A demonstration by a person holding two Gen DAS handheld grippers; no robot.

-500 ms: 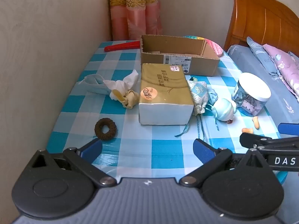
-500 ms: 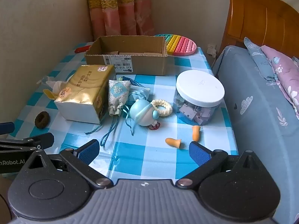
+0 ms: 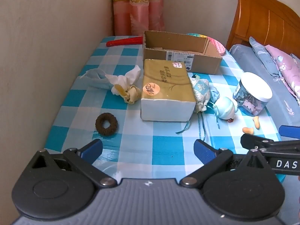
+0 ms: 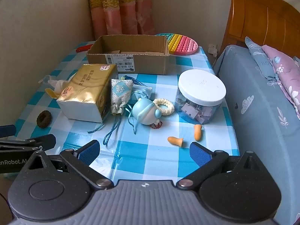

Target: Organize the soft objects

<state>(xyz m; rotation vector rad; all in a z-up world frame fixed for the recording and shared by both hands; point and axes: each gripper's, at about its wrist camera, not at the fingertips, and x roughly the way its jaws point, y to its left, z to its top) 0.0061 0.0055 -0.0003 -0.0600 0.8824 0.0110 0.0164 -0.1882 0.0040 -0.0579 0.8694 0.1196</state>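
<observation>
On the blue-checked table [image 3: 165,148] lie a brown hair tie [image 3: 106,124], a crumpled tissue with a yellow scrunchie [image 3: 129,91], a gold tissue pack [image 3: 166,91], a floral sachet [image 4: 120,95], a pale blue round toy [image 4: 145,111], a cream scrunchie [image 4: 165,106] and two orange earplugs [image 4: 175,141]. An open cardboard box [image 4: 131,56] stands at the back. My left gripper [image 3: 148,149] hovers open over the near edge, nothing between its fingers. My right gripper [image 4: 144,151] is open too, just short of the earplugs. Each gripper shows at the other view's edge.
A clear jar with a white lid [image 4: 201,95] holds clips at the right. A rainbow pop mat [image 4: 182,43] and a red object [image 3: 124,41] lie at the back. A wall runs along the left; a bed with pillows [image 4: 262,97] borders the right.
</observation>
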